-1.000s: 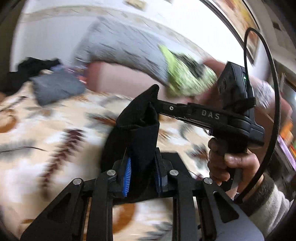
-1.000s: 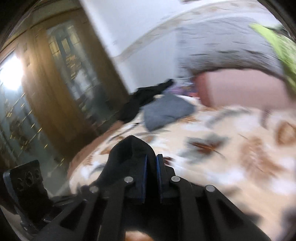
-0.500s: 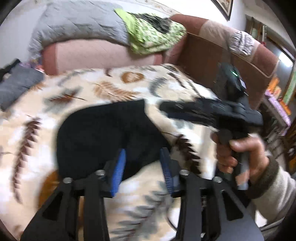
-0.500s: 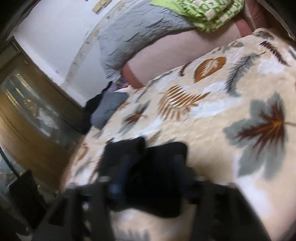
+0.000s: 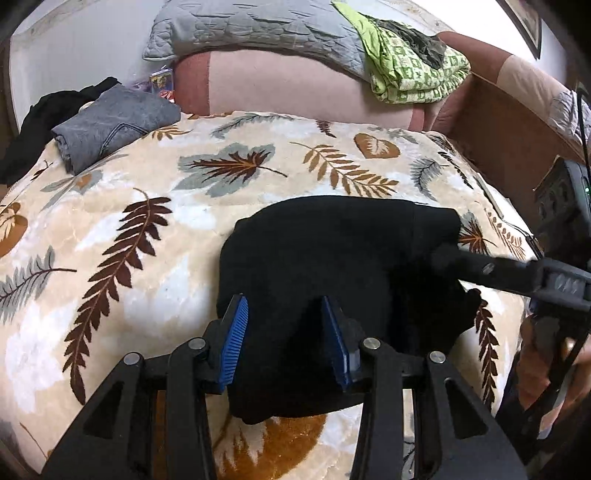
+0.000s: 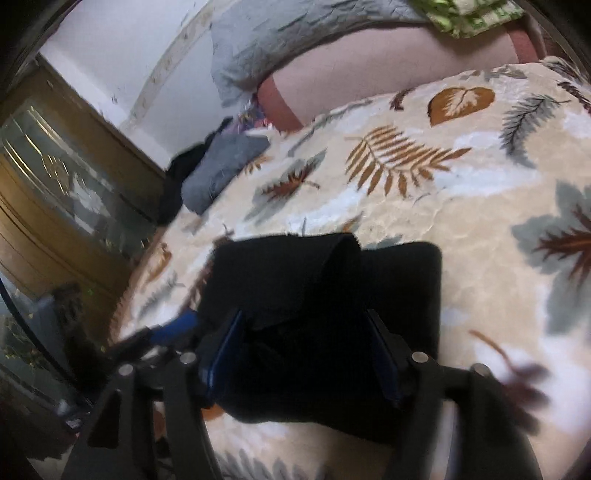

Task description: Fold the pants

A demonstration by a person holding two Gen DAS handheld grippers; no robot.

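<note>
The black pants [image 5: 332, 266] lie folded in a compact bundle on the leaf-patterned blanket [image 5: 155, 236]. They also show in the right wrist view [image 6: 332, 302]. My left gripper [image 5: 284, 332] is open just above the near edge of the bundle, its blue pads on either side of the cloth without pinching it. My right gripper [image 6: 306, 354] is open over the bundle. In the left wrist view its fingers [image 5: 476, 267] reach in from the right and touch the pants' right side.
A folded grey garment [image 5: 110, 125] and a black garment [image 5: 40, 122] lie at the far left of the bed. A pink headboard [image 5: 280, 88] with a grey quilt [image 5: 258, 29] and a green cloth [image 5: 410, 70] stands behind. A wooden cabinet [image 6: 66, 206] stands at the left.
One second ago both grippers were shut on the pants and held them up. They have lowered the pants onto the blanket and opened, and the cloth now lies flat.
</note>
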